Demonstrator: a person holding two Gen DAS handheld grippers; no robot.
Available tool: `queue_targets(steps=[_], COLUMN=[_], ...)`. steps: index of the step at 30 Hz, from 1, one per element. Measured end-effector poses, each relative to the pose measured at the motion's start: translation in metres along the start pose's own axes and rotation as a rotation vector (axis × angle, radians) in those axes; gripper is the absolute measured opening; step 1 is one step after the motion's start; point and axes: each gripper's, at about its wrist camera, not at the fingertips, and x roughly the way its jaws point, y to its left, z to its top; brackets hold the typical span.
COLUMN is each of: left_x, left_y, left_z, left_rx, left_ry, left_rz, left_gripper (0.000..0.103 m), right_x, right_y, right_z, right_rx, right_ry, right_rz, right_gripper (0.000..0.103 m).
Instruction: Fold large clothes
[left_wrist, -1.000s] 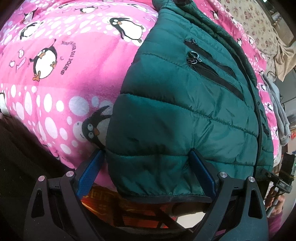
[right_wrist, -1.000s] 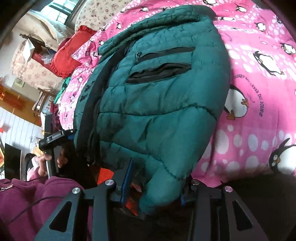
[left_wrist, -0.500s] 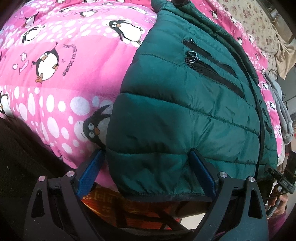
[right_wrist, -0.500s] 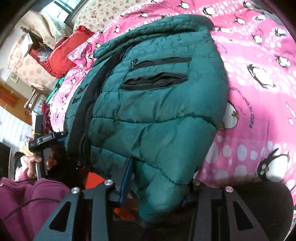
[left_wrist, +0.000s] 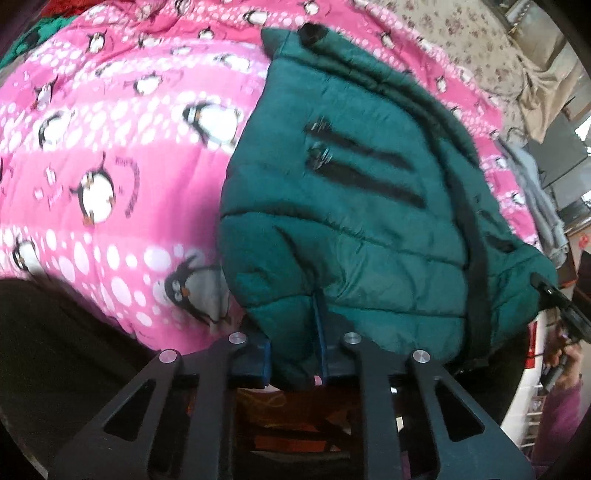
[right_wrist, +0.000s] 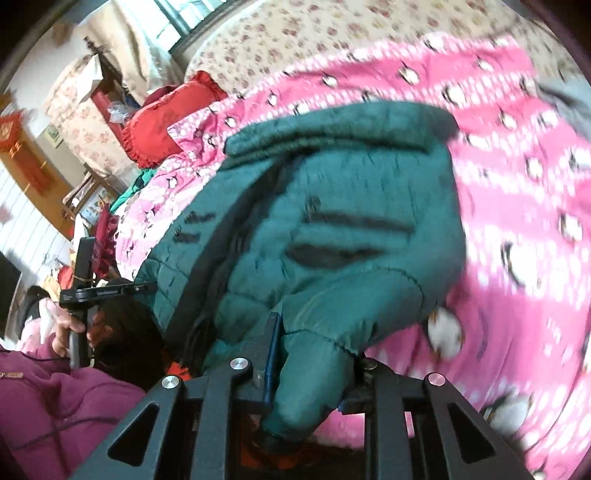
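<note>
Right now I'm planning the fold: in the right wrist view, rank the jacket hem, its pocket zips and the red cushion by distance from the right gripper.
1. Jacket hem, pinched in the closing right gripper.
2. Pocket zips, mid-jacket.
3. Red cushion, far upper left.

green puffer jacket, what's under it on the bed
The green quilted puffer jacket lies on a pink fleece blanket with penguin print, which shows around it. What lies beneath the jacket's middle is covered. Further back is a cream floral sheet.
</note>
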Motion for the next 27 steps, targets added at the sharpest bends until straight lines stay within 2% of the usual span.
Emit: queue_targets(steps=[3,7,11,13,17,21,27], left_x=[-0.018,-0.040,-0.038,-0.036,-0.033,-0.036,-0.020], left_y=[-0.005,-0.004,-0.007,-0.008,0.000,-0.003,-0.016], left_z=[0.013,0.037,0.060,0.071,0.095,0.131,0.207], left_rx=[0.011,-0.012,-0.021,-0.017,-0.086,-0.121,-0.155], left_ry=[-0.040,-0.123,-0.145,-0.160,-0.174,-0.227,-0.280], left_rz=[-0.018,-0.056,-0.063,-0.060,-0.095,-0.115,-0.087], left_gripper=[0.016,0.016,0.016,0.016,0.016,0.016,0.016], right_x=[-0.001,-0.008,-0.014,-0.013,-0.006,0.000,0.021], right_y=[0.006,0.003,-0.007,-0.009,-0.013,-0.021,-0.045], right_z=[0.023,0.047,0.072,0.081,0.108,0.133,0.182], right_rx=[-0.037,-0.020,0.031,0.040,0.040,0.038,0.102], right_ry=[-0.023,-0.086,-0.165,-0.175,-0.179,-0.197,-0.236], right_rz=[-0.008,0.011,0.008,-0.011,-0.057,-0.083,-0.128], right_gripper=[0.022,0.022,0.022,0.022,0.022,0.022,0.022])
